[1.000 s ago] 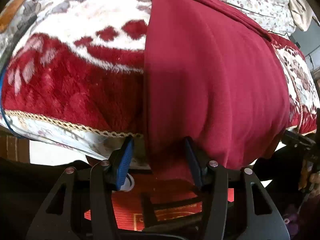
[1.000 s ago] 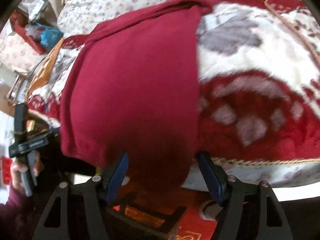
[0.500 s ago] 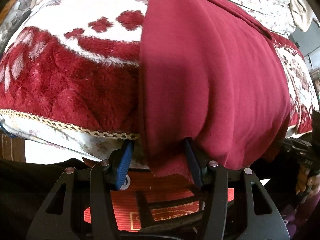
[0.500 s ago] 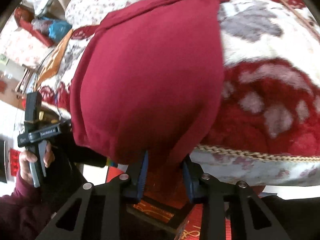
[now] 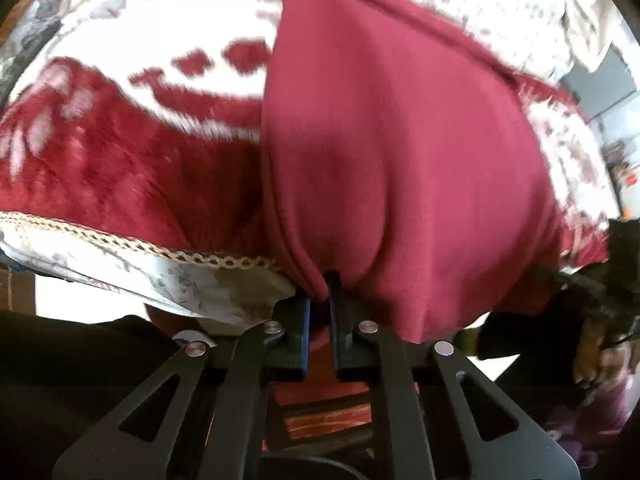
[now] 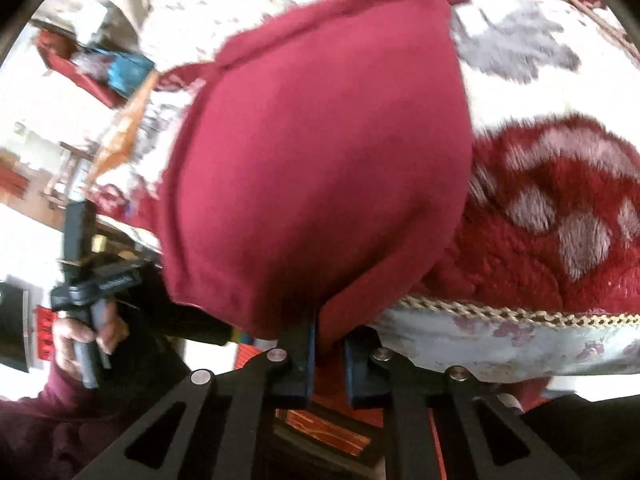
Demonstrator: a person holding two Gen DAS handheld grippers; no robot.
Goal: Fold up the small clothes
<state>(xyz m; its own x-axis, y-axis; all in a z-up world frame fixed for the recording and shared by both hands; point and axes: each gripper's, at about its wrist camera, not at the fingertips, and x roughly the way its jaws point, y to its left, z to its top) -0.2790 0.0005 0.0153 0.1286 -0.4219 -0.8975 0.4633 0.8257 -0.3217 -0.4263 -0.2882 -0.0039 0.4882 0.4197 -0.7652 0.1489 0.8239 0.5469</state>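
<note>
Left wrist view: the left gripper (image 5: 320, 300) has just clamped the maroon garment (image 5: 392, 152) by its near hem, as has the right gripper (image 6: 326, 330) (both pinching cloth). It lies on the blanket (image 5: 100, 168); lift both corners evenly, carrying them far.

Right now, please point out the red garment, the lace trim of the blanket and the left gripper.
red garment (image 5: 400, 152), left wrist view, middle of the cloth.
lace trim (image 6: 500, 312), right wrist view, braided border of the blanket.
left gripper (image 5: 319, 308), left wrist view, between the fingertips shut on the hem.
</note>
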